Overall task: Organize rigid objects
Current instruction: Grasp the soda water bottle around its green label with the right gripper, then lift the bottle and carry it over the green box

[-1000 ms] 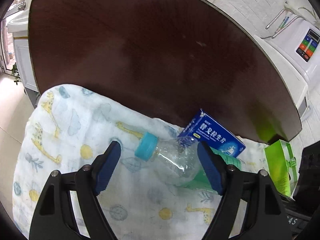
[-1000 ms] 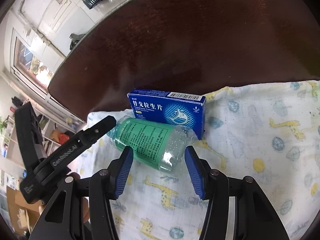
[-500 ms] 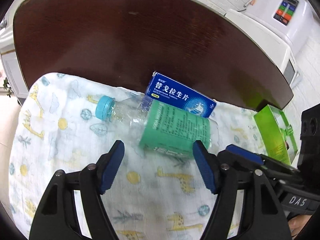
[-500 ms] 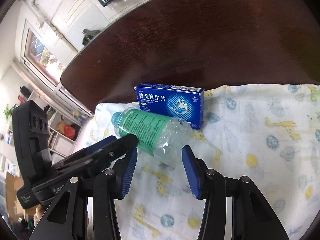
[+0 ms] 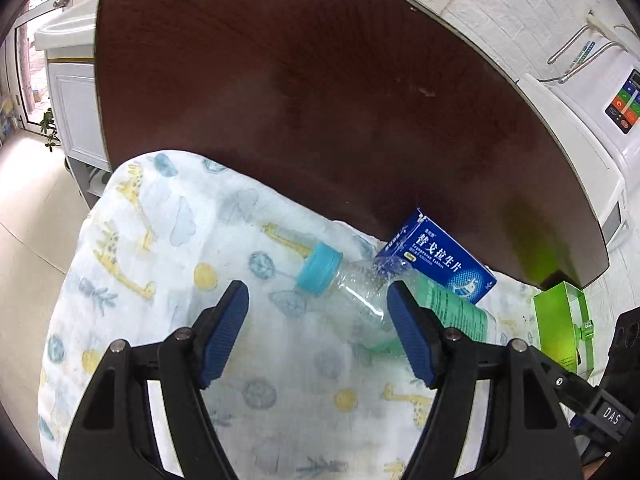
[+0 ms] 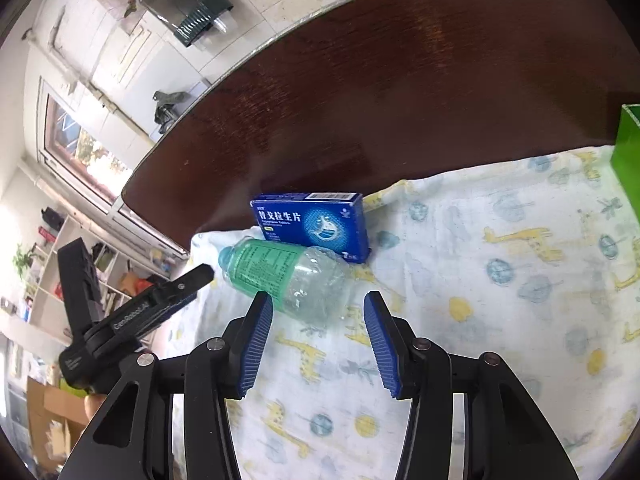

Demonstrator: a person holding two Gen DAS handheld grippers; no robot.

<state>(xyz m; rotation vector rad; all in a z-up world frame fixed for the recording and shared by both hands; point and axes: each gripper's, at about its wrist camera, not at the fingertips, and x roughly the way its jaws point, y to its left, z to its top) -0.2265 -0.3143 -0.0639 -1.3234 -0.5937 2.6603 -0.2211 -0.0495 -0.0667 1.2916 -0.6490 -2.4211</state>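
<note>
A clear plastic bottle with a teal cap and a green label lies on its side on a giraffe-print cloth. A blue medicine box rests against it on the far side. My left gripper is open at the cap end, with the bottle's neck between its fingertips and the pads off it. My right gripper is open at the bottle's clear base, which lies just ahead of its fingertips. The left gripper also shows in the right wrist view, its tip near the cap.
The cloth covers the near part of a dark brown round table. A bright green box stands at the cloth's right edge. White cabinets and an appliance sit beyond the table edge. The right gripper's body is at lower right.
The left gripper swung back towards the bottle's middle, then returned to the cap end, with its jaws slightly narrower. The right gripper drew back a little from the bottle's base. Bottle and box stayed put.
</note>
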